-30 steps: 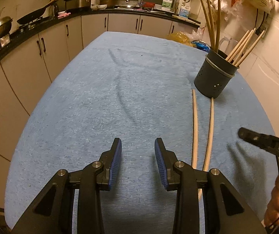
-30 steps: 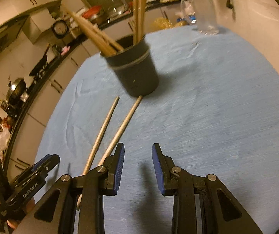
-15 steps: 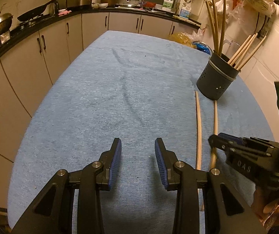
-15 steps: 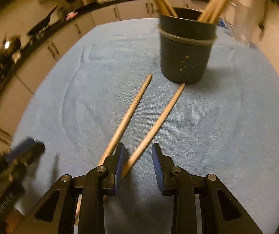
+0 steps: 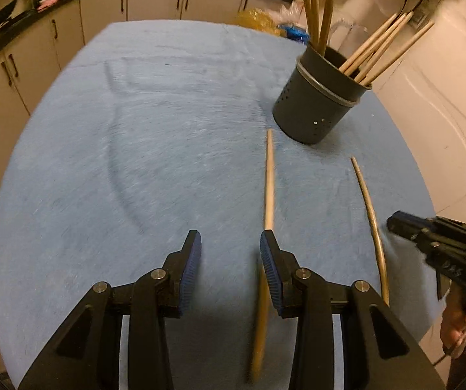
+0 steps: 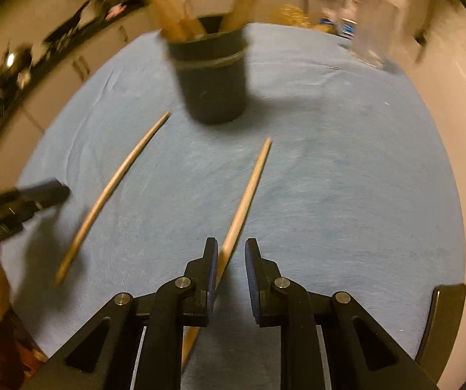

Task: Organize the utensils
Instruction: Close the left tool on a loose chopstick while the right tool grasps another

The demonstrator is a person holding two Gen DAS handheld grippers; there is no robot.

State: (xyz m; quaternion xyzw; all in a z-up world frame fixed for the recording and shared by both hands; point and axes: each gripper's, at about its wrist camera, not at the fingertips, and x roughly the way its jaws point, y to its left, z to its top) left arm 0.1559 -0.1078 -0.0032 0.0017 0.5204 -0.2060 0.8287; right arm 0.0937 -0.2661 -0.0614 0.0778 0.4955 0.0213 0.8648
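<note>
Two long wooden chopsticks lie on the blue cloth. The left chopstick [image 5: 268, 195] [image 6: 109, 191] runs under the right finger of my open, empty left gripper [image 5: 230, 253]. The right chopstick [image 5: 371, 214] [image 6: 246, 195] passes between the fingers of my open right gripper [image 6: 231, 260], close to its left pad; the right gripper also shows in the left wrist view [image 5: 395, 224]. A dark utensil holder [image 5: 317, 100] [image 6: 211, 78] with several chopsticks stands upright beyond both.
The blue cloth [image 5: 135, 149] covers the table. Kitchen cabinets [image 5: 102, 9] and a counter with cookware run along the left and back. A white wall [image 5: 444, 104] is on the right. A clear glass [image 6: 371, 39] stands behind the holder.
Both grippers moved forward toward the holder. The right gripper now straddles the right chopstick and its jaws have narrowed. The two chopsticks lie farther apart.
</note>
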